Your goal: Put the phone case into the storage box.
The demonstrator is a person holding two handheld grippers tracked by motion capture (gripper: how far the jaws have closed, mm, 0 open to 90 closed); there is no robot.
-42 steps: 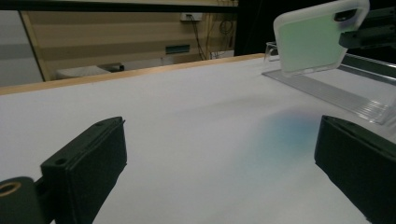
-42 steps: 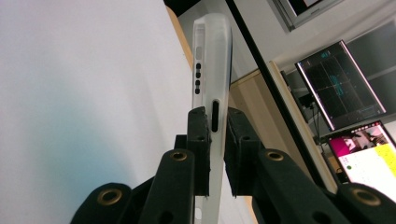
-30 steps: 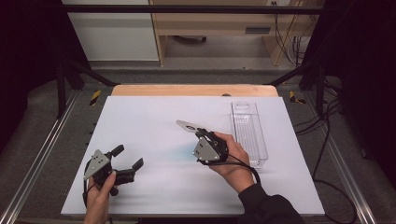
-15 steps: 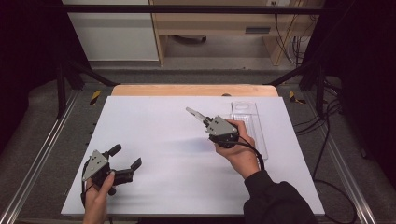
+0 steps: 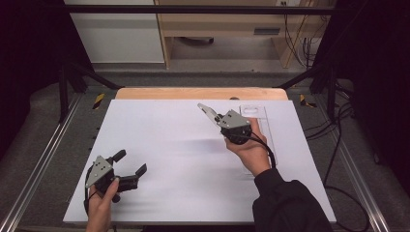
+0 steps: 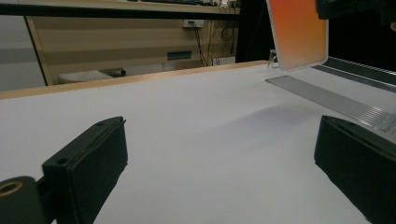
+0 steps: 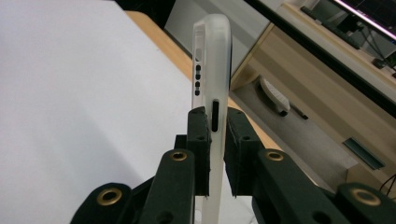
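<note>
My right gripper (image 5: 218, 119) hovers over the middle right of the white table, shut on a frosted translucent phone case (image 5: 207, 110) that sticks out toward the far left. In the right gripper view the case (image 7: 212, 56) stands edge-on between the pads (image 7: 198, 140), with its port cutouts facing me. It glows orange (image 6: 299, 32) in the left gripper view. My left gripper (image 5: 129, 163) rests at the front left, open, with bare table between its jaws (image 6: 219, 172).
A clear plastic slotted rack (image 5: 263, 118) lies along the right side of the white sheet (image 5: 169, 145), just beyond the right hand; it is also seen low and flat (image 6: 336, 98). A wooden strip (image 5: 193, 93) edges the far side. Shelving and cables stand behind.
The right hand has carried the phone case away from me and a little to the right, rising, and now sits closer to the clear rack. The left gripper has stayed put.
</note>
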